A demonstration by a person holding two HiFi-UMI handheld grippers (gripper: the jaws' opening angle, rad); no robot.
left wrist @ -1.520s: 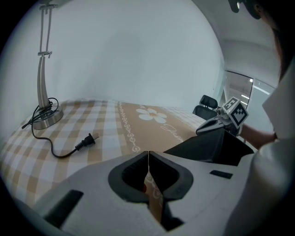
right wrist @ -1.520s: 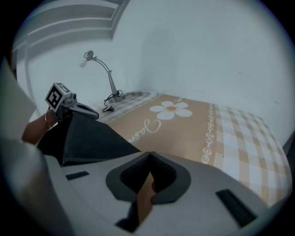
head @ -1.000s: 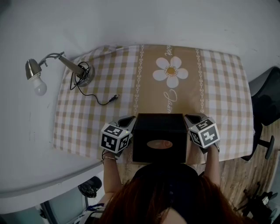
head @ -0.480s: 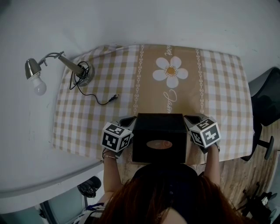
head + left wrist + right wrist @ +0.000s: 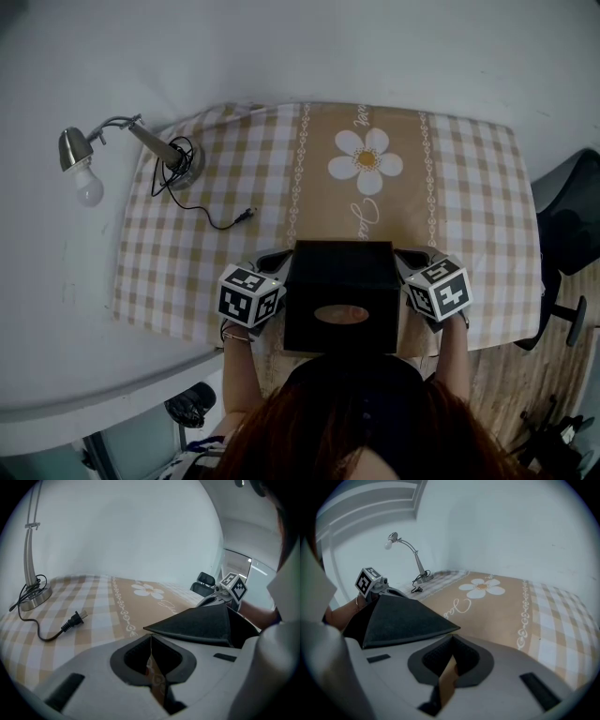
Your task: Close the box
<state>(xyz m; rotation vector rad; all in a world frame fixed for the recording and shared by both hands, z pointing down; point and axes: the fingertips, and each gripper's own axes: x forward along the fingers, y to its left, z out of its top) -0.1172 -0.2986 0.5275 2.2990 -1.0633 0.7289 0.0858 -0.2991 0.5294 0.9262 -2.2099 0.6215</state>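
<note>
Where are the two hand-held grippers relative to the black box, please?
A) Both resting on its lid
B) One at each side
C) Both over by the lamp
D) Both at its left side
B: the left hand-held gripper is at the left side of the black box and the right hand-held gripper at its right, each shut on a thin brown flap.

One word in play: a cursive script (image 5: 362, 217) on the tablecloth (image 5: 469, 187), below the daisy. It opens with a J, and the rest runs under the box (image 5: 342, 272). The oval label (image 5: 341, 314) on the box is too blurred to read. The left cube (image 5: 248, 295) and the right cube (image 5: 439, 291) carry black-and-white square patterns, no letters.
</note>
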